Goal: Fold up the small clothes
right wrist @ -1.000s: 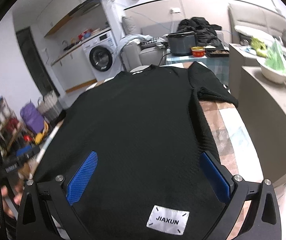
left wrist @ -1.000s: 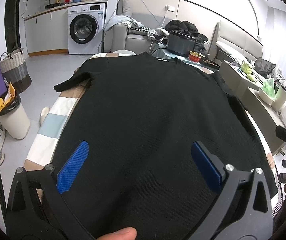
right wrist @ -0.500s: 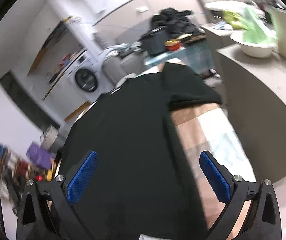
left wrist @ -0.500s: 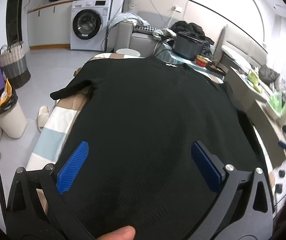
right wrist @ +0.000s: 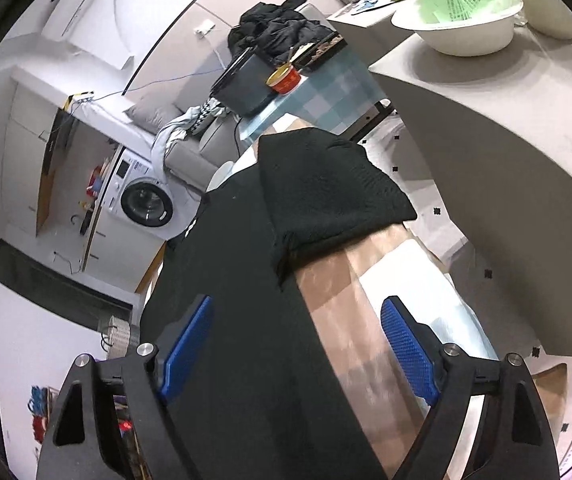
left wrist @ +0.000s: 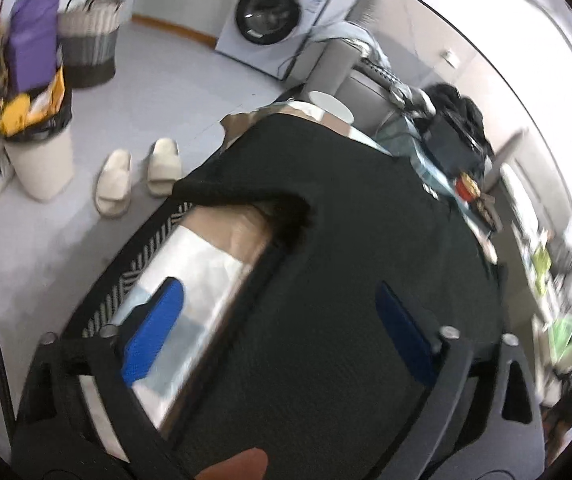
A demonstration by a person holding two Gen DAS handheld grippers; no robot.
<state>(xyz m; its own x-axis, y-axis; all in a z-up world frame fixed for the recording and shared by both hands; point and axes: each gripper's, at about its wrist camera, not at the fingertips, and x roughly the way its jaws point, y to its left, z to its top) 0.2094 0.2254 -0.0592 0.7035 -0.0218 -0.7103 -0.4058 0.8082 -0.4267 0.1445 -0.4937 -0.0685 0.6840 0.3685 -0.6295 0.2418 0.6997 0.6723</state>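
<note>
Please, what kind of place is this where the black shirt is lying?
Most likely a home, a lived-in open room: a washing machine by the wall, slippers on the floor, a grey sofa with laundry on it.

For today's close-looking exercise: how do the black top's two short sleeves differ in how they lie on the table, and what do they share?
1. The left sleeve runs out to a narrow tip over the table's edge; the right sleeve spreads broad and blunt.
2. The left sleeve's end overhangs the floor near the slippers; the right sleeve's cuff lies on the checked tablecloth.

Shared: both black, textured, unfolded.
</note>
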